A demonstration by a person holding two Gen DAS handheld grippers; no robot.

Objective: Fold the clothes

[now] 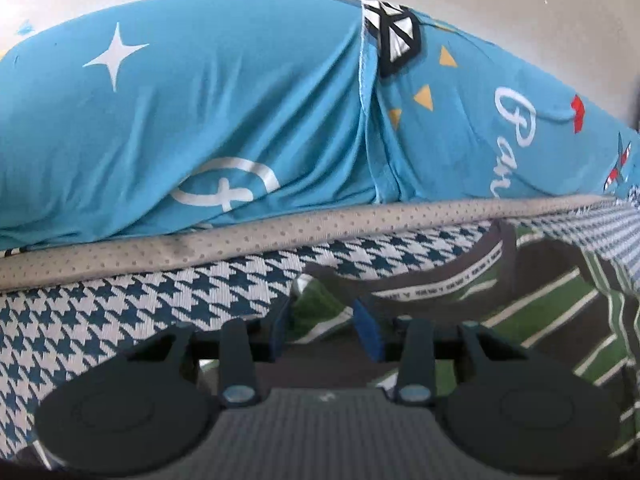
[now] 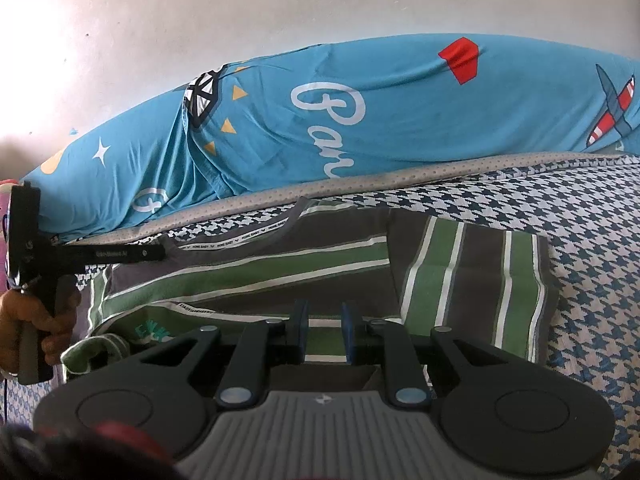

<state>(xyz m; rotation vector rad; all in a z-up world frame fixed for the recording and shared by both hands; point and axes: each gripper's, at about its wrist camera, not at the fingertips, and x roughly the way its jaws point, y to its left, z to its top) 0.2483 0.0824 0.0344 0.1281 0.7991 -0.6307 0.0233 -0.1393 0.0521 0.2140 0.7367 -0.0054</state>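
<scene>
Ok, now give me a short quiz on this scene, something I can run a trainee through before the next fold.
1. True or false: the striped shirt lies on the houndstooth mat.
2. What lies behind the mat, against the wall? A) blue printed bedding B) a wooden chair C) a laundry basket
3. In the right wrist view, are the fingers of the right gripper touching or apart?

Key: 1 true; 2 A; 3 apart, with the shirt's stripes showing through the gap.
</scene>
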